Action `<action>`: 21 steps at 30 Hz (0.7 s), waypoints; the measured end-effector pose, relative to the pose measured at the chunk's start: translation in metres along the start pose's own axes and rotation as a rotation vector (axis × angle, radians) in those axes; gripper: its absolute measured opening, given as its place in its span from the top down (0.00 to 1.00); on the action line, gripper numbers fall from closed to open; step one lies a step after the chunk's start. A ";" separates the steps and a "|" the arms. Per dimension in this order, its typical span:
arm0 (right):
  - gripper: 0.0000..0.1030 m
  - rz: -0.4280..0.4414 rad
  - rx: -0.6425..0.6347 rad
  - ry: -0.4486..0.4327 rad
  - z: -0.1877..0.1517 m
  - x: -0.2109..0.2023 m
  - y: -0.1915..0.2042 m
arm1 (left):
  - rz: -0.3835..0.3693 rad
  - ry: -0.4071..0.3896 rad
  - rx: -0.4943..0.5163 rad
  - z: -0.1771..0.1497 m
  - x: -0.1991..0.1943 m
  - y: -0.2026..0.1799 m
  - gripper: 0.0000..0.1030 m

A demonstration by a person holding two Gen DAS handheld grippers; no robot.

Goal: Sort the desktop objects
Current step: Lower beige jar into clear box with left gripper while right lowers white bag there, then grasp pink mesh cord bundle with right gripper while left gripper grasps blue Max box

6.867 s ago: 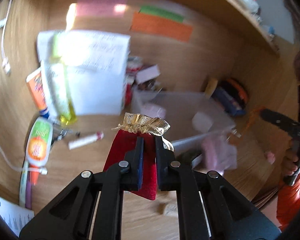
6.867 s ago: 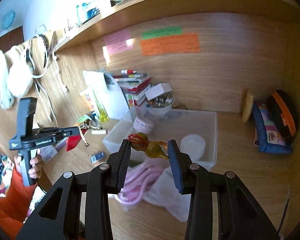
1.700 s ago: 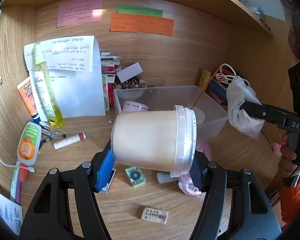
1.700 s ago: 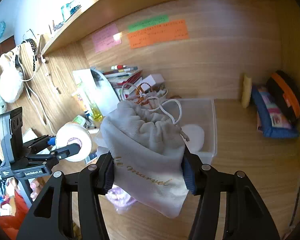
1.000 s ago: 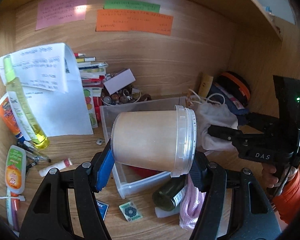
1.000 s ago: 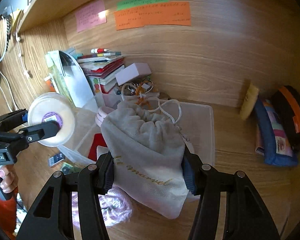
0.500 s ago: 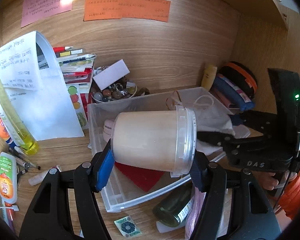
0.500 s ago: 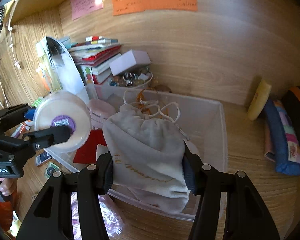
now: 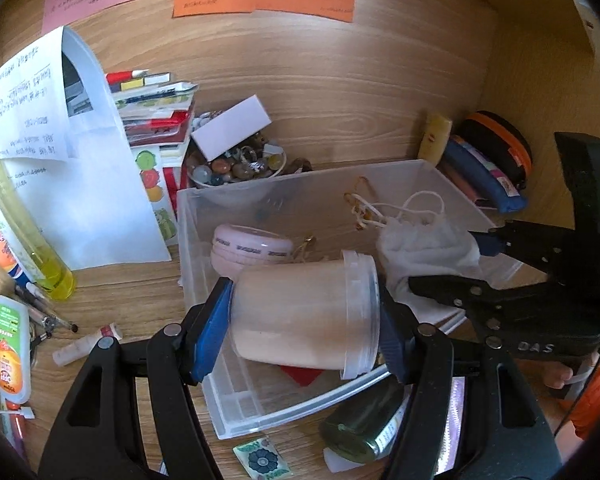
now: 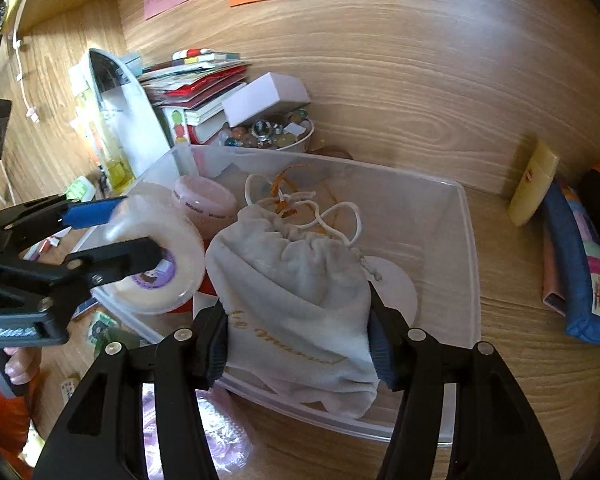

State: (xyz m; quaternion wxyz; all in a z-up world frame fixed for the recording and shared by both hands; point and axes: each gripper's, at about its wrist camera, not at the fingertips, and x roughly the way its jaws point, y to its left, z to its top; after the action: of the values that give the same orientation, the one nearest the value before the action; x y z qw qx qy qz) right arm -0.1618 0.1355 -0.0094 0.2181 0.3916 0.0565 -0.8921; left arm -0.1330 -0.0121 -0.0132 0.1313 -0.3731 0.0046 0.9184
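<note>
We see a wooden tabletop [image 10: 520, 344] against a wood-panelled wall (paper notes stuck on it). Over the clear bin [image 9: 428, 168], left tongs [image 9: 304, 320] pinch a lidded cream jar [image 9: 300, 316]; right tongs [image 10: 298, 340] pinch a pale drawstring pouch [image 10: 296, 280].

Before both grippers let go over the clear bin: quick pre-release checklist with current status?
1. Left gripper shut on the lidded tub: ok, tub lies sideways between the pads.
2. Right gripper shut on the drawstring pouch: ok.
3. Both loads over the clear bin, not the desk: ok, though the pouch's bottom droops across the near wall.
4. Landing spot for the tub: not ok, pink round case and a red item lie below it.
5. Gap between tub and pouch: ok in the right wrist view, narrow.
6. Pouch cords free of the fingers: cannot tell.
</note>
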 end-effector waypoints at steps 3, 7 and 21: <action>0.45 0.001 0.004 0.014 -0.001 0.000 0.000 | -0.004 0.007 -0.013 0.000 0.000 0.002 0.36; 0.36 -0.033 0.009 0.009 -0.001 -0.001 0.000 | 0.018 -0.008 -0.009 -0.001 -0.005 -0.001 0.36; 0.21 -0.056 0.009 -0.022 -0.010 -0.033 0.015 | 0.073 -0.114 0.030 -0.009 -0.055 -0.011 0.15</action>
State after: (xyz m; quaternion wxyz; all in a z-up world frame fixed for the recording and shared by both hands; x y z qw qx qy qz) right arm -0.1289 0.1360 0.0091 0.1918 0.3809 0.0609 -0.9024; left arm -0.0859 -0.0156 0.0190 0.1033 -0.3179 0.0244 0.9422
